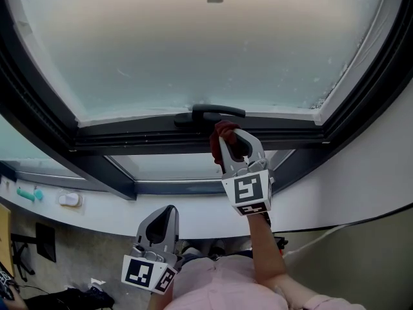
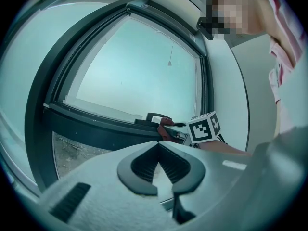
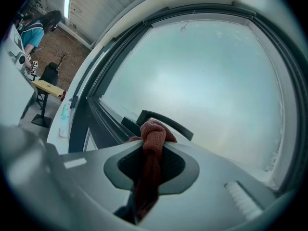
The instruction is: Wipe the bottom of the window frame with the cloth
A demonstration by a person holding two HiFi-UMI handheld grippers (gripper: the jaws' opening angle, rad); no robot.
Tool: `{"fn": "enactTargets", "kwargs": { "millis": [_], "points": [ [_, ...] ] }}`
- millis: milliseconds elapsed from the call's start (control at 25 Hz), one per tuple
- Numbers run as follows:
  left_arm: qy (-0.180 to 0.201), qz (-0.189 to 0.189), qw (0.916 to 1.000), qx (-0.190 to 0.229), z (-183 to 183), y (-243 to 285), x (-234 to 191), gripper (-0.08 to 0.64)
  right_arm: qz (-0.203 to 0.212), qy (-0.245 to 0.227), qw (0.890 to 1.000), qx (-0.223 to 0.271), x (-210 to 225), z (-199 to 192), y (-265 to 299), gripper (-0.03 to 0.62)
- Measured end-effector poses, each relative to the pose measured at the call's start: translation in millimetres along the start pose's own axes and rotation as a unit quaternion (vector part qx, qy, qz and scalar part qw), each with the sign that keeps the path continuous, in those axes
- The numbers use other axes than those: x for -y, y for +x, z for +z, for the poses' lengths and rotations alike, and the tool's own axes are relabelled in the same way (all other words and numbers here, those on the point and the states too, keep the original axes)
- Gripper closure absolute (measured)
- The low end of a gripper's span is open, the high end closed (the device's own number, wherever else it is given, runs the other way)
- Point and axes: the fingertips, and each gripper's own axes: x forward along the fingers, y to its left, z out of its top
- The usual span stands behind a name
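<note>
**A:** Pink shirt [image 1: 219, 286] fills the bottom edge of the head view. Just beside it hangs the grey plastic left gripper [image 1: 169, 210], held low. Its jaws are pressed together with nothing between them.

**B:** And the other one?

**A:** The grey plastic right gripper [image 1: 233, 139] is raised to the window. Its jaws are clamped on a dark red, bunched cloth [image 1: 224, 134], and a knot of it pokes out past the tips.

**B:** Where does the cloth sit?

**A:** It's on the bottom rail [image 1: 129, 136] of the dark grey metal window frame, just below the black lever handle [image 1: 217, 112] and about midway along. It looks to be touching the rail.

**B:** So how much is wiped?

**A:** That's hard to judge. The rail looks the same on both sides of the cloth, with no clean streak showing. My guess is that the wipe is under way at the middle, and the stretches out to both corners are left to do.

**B:** What's the surface like?

**A:** Narrow, stepped dark channels run under a frosted glass pane [image 1: 206, 50]. Pale residue [image 1: 335, 76] clings along the pane's right edge.

**B:** And the room?

**A:** A white curved sill [image 1: 103, 215] runs below the frame. It carries a small teal object [image 1: 29, 194] and a small white object [image 1: 70, 199]. Beneath that is a grey floor [image 1: 77, 257]. In the right gripper view a person in a teal top [image 3: 31, 35] stands far off, near a yellow-topped table [image 3: 48, 88].
</note>
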Motion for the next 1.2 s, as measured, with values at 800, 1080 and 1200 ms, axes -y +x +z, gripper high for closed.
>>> {"fn": "enactTargets", "kwargs": {
  "millis": [800,1080,1200],
  "points": [
    [0.005,-0.007,1.0,0.0,-0.8,6.7,15.1,0.558,-0.018,0.007,1.0,-0.007,24.5,-12.9,-14.5,0.529],
    [0.005,-0.01,0.9999,-0.001,-2.0,8.9,20.3,0.558,-0.025,0.009,1.0,-0.01,34.4,-17.6,-19.5,0.529],
    [0.005,-0.012,0.9999,-0.001,-2.2,10.2,23.6,0.56,-0.028,0.01,1.0,-0.011,38.4,-19.5,-21.8,0.529]
  ]
}}
